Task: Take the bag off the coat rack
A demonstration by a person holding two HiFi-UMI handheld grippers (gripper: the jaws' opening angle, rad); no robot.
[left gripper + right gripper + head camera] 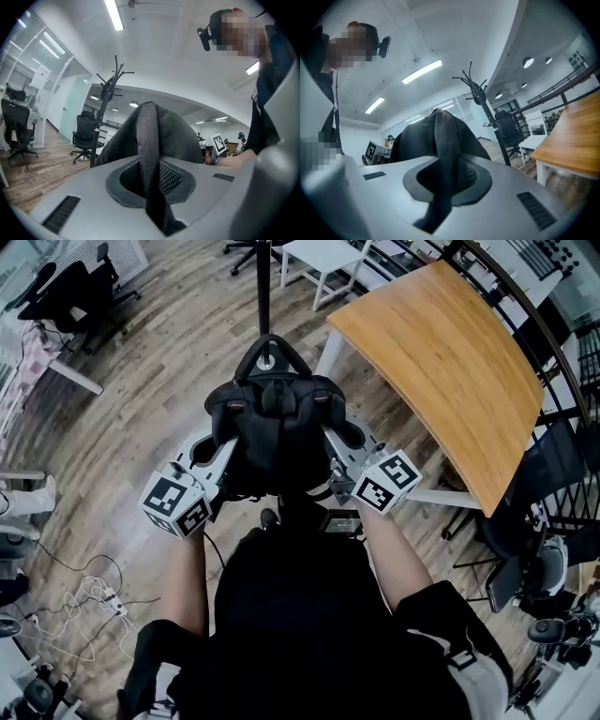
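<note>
Black bag [277, 432] held up in front of the person's chest, between both tongs, clear of the hooks of the coat rack [110, 91]. The rack's pole [264, 282] stands just behind the bag in the head view, and we see its hooked top beyond the bag from either side [474, 89]. Left tongs [217, 454] clenched on a mesh strap [149, 136], which runs up between the jaws and over the bag's rounded top. Right tongs [337, 444] clenched the same way on the other strap [443, 140]. We note the marker cubes on both tongs facing up toward the head camera. Bag body bulges full and dark, with its carry loop [269, 345] at the far edge near the pole. We cannot tell what is in it, nor whether its zip is closed. Wooden counter [441, 362] to the right, apart from the bag. Black office chair [83, 133] stands behind the rack on the plank floor [141, 399].
</note>
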